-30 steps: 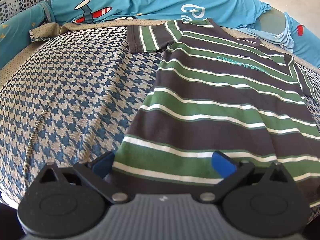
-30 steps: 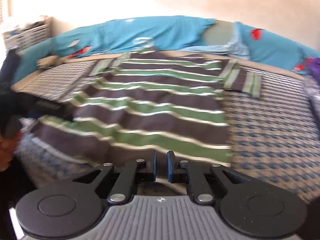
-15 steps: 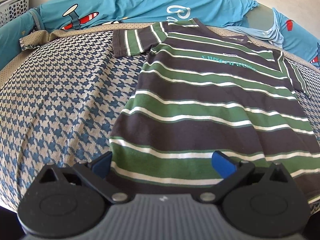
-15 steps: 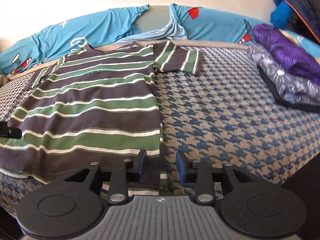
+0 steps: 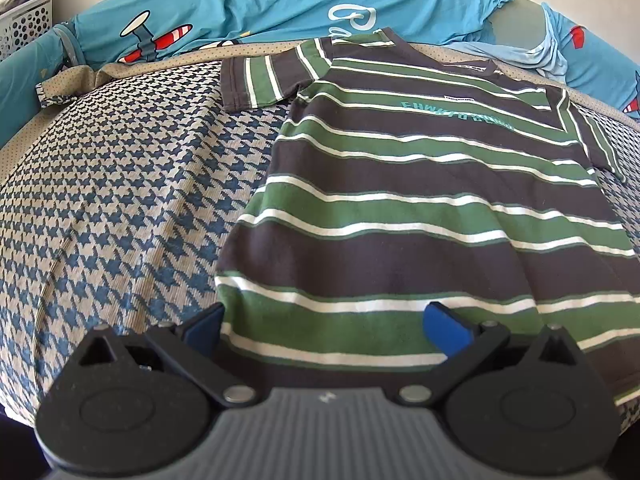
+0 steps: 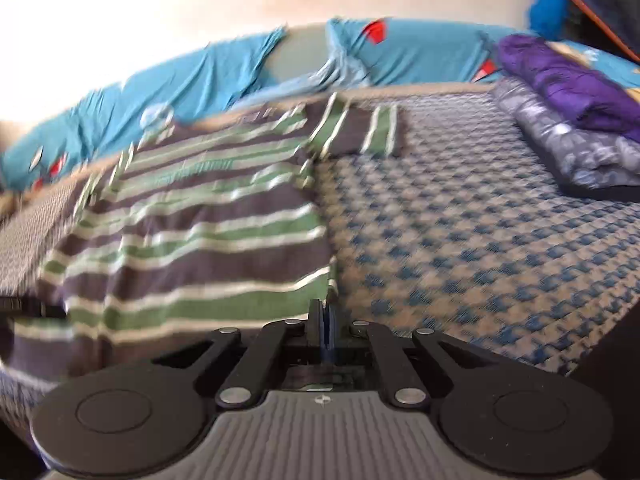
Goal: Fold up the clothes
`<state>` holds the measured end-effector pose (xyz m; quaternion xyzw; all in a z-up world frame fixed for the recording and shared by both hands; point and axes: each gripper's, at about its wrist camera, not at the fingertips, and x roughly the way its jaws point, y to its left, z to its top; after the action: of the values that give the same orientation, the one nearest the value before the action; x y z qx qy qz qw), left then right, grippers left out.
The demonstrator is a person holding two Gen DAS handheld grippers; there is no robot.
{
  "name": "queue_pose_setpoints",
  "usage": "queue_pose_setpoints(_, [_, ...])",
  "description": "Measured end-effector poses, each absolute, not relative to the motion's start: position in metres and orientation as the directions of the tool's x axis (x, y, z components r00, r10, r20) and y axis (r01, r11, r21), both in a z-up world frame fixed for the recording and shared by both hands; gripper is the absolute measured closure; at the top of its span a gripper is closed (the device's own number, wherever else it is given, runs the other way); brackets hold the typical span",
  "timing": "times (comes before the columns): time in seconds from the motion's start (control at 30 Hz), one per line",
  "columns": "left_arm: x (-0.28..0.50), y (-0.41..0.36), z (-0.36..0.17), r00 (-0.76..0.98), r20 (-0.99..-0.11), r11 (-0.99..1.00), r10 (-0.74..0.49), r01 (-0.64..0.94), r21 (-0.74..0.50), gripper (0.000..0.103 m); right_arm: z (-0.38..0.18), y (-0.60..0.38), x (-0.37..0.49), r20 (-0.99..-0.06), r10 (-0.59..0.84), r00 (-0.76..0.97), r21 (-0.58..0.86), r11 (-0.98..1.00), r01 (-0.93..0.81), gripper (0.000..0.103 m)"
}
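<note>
Now striped T-shirt (image 5: 420,208) flat on bed (image 5: 120,200), frame centre; left tongs (image 5: 326,326) spread over hem, right tongs (image 6: 325,320) pressed together at hem corner.

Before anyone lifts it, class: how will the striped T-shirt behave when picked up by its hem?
The striped T-shirt lies flat and thin, so it probably hangs limp. Its wrinkles suggest light, floppy cloth. Lifted by one corner at the right gripper, it would likely bunch.
</note>
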<state>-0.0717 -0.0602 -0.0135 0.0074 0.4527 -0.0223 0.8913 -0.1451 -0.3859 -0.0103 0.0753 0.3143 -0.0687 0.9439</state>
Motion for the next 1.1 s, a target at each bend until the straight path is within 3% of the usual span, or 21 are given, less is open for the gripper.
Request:
queue_pose_setpoints(0.1, [-0.071,-0.060,-0.015,0.584,-0.811,0.999,-0.024,0.043,0.001,0.000,-0.002,-0.387,-0.148,-0.568,-0.135,0.812,0.060,0.977,0.205,0.100])
queue_pose_setpoints(0.23, [-0.071,-0.057,-0.016,0.580,-0.814,0.999,-0.015,0.036,0.006,0.000,-0.011,-0.384,-0.142,-0.623,-0.163,0.765,0.007,0.977,0.214,0.100])
queue_pose_setpoints(0.47, [-0.071,-0.050,-0.016,0.589,-0.807,0.999,0.028,-0.002,0.034,0.000,-0.012,-0.381,-0.142,-0.593,-0.216,0.776,-0.058,0.972,0.226,0.100])
queue_pose_setpoints(0.6, [-0.071,-0.052,-0.015,0.593,-0.804,0.999,0.040,0.001,0.051,0.000,-0.013,-0.397,-0.140,-0.622,-0.268,0.736,-0.022,0.945,0.325,0.100])
queue_pose_setpoints(0.77, [-0.075,-0.049,-0.006,0.621,-0.784,1.000,-0.003,0.006,0.001,0.000,-0.005,-0.396,-0.150,-0.587,-0.191,0.786,0.031,0.966,0.258,0.099])
queue_pose_setpoints(1.1, [-0.097,-0.063,-0.001,0.626,-0.769,0.990,-0.127,0.132,-0.056,0.000,-0.004,-0.361,-0.171,-0.634,0.120,0.764,0.112,0.992,-0.063,0.099])
